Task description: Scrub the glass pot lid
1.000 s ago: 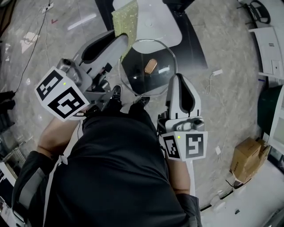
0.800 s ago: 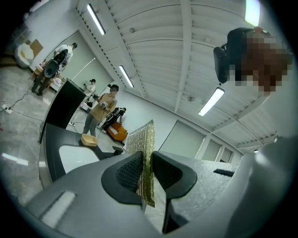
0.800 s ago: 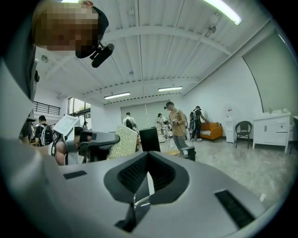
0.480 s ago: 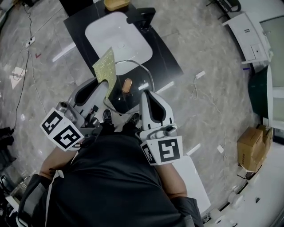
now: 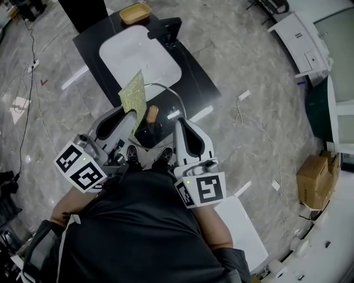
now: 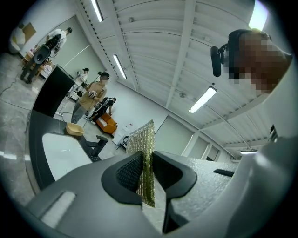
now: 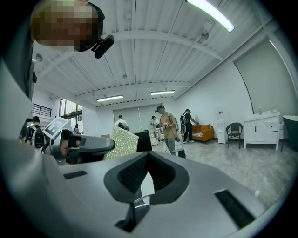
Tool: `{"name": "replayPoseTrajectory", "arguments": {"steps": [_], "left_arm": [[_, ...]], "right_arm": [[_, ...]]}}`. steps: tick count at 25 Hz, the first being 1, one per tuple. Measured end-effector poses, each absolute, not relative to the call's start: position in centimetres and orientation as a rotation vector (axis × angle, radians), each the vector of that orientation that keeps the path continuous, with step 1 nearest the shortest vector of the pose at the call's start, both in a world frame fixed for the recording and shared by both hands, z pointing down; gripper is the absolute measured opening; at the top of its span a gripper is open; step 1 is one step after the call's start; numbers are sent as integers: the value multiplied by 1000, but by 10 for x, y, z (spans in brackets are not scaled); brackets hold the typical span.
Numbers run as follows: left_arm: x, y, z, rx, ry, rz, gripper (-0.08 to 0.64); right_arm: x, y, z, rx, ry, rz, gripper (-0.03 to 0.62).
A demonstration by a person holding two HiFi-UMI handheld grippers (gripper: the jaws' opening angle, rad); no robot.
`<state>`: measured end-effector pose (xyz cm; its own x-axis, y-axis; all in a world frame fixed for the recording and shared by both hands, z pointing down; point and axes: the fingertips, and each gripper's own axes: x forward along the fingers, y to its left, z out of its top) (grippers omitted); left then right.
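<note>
- The left claw [image 6: 148,163] is clamped narrow on a scouring pad [image 6: 142,139]. The pad is a thin, flat rectangle with a coarse, glittering gold-green weave, and it stands on edge between the ribbed black pads.
- In the head view the scouring pad [image 5: 133,98] rises from the left claw [image 5: 131,115] just beside the left edge of the glass pot lid [image 5: 165,105]. Whether the two touch cannot be told.
- The lid is a clear round disc with a thin metal rim and a rounded, copper-brown knob [image 5: 152,114] at its centre.
- The right claw [image 5: 180,122] holds the lid at its near edge. In the right gripper view the right claw [image 7: 146,163] is closed to a slit on the lid's pale rim [image 7: 145,185].
- The lid hangs over the near edge of a glossy black counter [image 5: 196,77]. The counter carries a smooth white basin [image 5: 138,55] with rounded corners.
- A black faucet [image 5: 166,27] and a tan bowl [image 5: 135,12] sit beyond the basin.
</note>
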<state>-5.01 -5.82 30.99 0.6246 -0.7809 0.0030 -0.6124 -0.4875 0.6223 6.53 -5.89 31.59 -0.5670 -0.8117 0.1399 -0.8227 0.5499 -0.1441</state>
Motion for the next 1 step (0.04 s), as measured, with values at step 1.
{"name": "replayPoseTrajectory", "arguments": {"steps": [1], "left_arm": [[-51,-59,310,2260,-1089,-374,66]], "right_arm": [[66,-59,316,1438,-2713,304,6]]}}
